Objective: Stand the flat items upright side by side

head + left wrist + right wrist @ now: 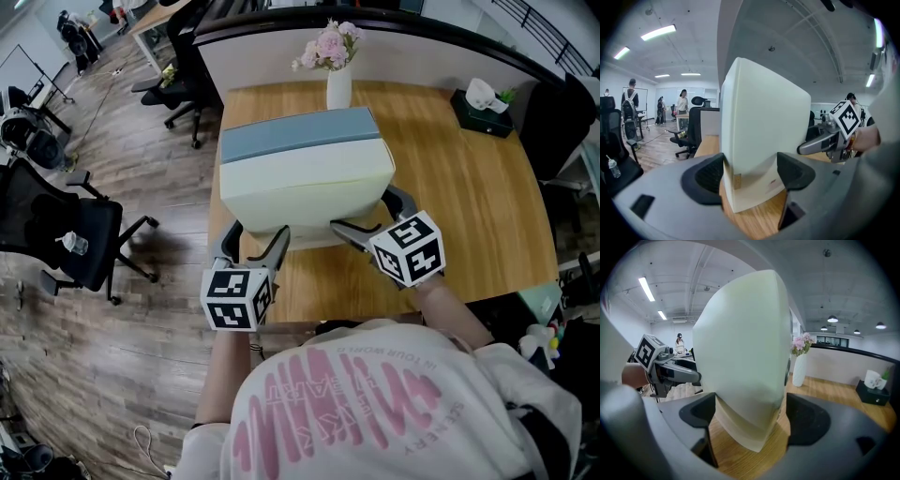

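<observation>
Head view: left tongs (pixel 256 241), right tongs (pixel 363 212) clench cushion (pixel 305 173) edge; bare tabletop (pixel 469 206) right.

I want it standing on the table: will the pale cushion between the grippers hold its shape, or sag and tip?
The cushion probably holds its shape: its face looks flat with fingers only at its lower corners. Likely light for its bulk; it looks like foam. Its rounded corners suggest it may tip without support.
</observation>
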`<state>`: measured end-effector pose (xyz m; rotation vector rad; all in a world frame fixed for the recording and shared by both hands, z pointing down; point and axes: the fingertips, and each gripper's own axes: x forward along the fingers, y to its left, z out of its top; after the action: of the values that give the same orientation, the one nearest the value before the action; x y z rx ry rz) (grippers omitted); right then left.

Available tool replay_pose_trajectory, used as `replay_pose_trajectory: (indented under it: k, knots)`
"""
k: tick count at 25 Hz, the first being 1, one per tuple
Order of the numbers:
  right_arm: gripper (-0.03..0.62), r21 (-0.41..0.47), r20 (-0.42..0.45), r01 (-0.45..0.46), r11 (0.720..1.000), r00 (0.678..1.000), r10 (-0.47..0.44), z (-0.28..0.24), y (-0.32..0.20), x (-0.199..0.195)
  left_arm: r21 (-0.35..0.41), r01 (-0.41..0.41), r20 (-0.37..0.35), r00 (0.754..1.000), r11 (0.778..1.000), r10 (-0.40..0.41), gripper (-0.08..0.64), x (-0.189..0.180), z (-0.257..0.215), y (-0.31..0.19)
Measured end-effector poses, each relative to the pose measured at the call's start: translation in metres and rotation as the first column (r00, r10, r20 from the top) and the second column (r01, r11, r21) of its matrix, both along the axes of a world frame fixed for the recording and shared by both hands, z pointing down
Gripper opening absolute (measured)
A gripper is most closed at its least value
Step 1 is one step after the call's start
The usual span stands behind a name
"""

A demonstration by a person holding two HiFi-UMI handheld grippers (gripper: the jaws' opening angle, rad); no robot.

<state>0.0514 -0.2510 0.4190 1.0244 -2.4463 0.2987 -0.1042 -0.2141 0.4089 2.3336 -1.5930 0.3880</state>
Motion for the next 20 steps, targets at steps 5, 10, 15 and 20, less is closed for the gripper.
replay_pose_trajectory:
  k: [5, 10, 15, 20]
  knots:
    - [0.479, -0.001, 0.001, -0.006, 1.000, 1.000, 0.006, 0.000, -0.002, 0.006, 0.003, 0.003, 0.000, 1.000, 1.000, -0.003, 0.359, 0.002, 0.000, -0.001]
    - [0.486, -0.017, 0.013, -0.005, 1.000, 1.000, 0.005, 0.002, -0.003, 0.011, -0.006, 0.009, -0.008, 1.000, 1.000, -0.009, 0.354, 0.002, 0.001, 0.000]
    - [0.492, -0.017, 0.012, 0.005, 1.000, 1.000, -0.005, 0.002, -0.005, 0.014, -0.014, 0.024, -0.015, 1.000, 1.000, -0.024, 0.348, -0.001, 0.003, 0.000]
    - [0.494, -0.015, 0.027, 0.014, 1.000, 1.000, -0.014, 0.003, -0.006, 0.014, -0.012, 0.031, -0.021, 0.999, 0.999, -0.032, 0.341, -0.003, 0.004, 0.001]
